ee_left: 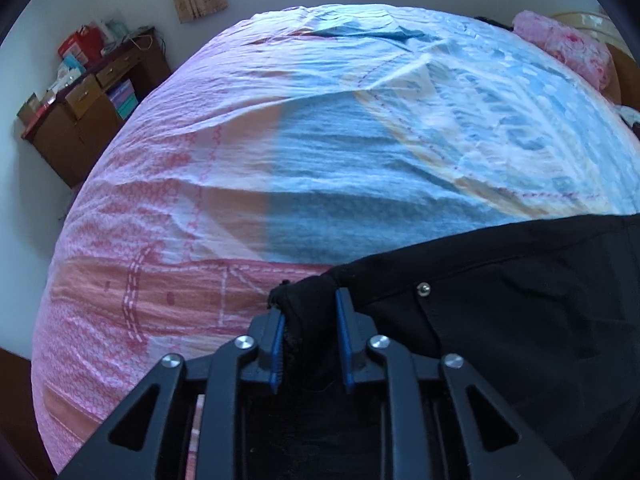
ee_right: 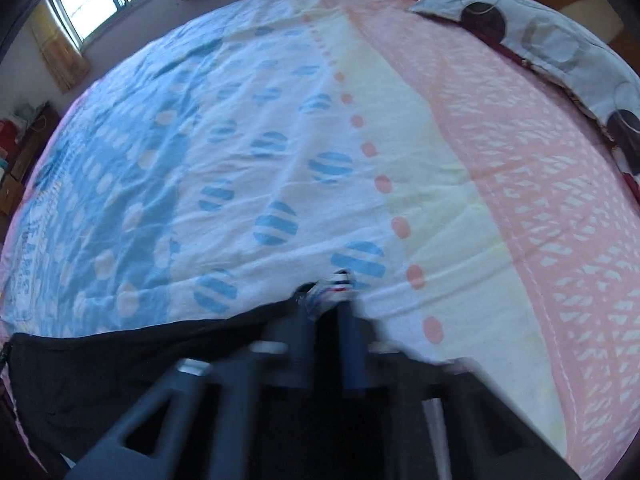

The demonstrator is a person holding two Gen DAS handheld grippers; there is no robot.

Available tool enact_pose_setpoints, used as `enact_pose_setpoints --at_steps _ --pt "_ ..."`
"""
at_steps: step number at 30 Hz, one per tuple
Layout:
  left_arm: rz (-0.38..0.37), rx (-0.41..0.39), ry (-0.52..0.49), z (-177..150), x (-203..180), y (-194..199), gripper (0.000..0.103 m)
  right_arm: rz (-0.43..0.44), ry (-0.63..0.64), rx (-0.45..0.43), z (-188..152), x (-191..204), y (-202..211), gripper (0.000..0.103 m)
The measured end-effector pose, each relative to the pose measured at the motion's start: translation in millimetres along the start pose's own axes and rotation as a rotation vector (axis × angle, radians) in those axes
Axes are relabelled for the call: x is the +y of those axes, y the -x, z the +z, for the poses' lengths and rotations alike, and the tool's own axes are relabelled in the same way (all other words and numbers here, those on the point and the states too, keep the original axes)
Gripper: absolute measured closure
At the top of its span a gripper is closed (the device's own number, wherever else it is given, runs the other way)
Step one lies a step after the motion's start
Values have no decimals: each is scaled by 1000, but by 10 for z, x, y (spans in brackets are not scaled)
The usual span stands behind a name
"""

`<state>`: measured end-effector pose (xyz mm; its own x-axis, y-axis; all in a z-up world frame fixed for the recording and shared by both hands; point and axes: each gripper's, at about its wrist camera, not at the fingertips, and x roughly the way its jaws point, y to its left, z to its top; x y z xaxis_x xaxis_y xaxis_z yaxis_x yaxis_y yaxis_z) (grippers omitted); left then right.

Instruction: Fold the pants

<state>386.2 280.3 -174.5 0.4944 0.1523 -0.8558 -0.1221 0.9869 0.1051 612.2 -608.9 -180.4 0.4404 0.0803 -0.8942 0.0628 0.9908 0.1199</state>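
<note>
Black pants (ee_left: 520,300) crosswise on bed (ee_left: 320,140)

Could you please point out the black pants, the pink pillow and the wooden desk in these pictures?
pants (ee_left: 520,312): left wrist view, on the flat black fabric near the metal button.
pink pillow (ee_left: 560,44): left wrist view, on its fuzzy top face.
desk (ee_left: 80,120): left wrist view, on its drawer front.

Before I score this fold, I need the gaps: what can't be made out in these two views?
- Left wrist view: most of the black pants is cut off by the right and bottom edges; the left gripper covers the pinched corner.
- Right wrist view: the right gripper is motion-blurred, so its contact with the striped fabric is unclear.
- Neither view shows the pants' full layout.
</note>
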Motion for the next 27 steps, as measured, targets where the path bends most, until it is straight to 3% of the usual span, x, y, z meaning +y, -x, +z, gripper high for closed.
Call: enact_pose_setpoints --at_steps 10,17,22,27 --pt "-120 -191 78 -205 259 973 82 74 58 -213 -484 7 1398 96" --pt "-202 -285 121 -916 473 1570 82 128 56 -321 -1376 -302 2272 96" --pt "-253 -287 141 -1600 542 1688 81 127 52 -336 -2151 -561 2503 96" --pt "-269 -250 145 -2121 500 1546 81 116 23 -280 -2816 -777 2344 96"
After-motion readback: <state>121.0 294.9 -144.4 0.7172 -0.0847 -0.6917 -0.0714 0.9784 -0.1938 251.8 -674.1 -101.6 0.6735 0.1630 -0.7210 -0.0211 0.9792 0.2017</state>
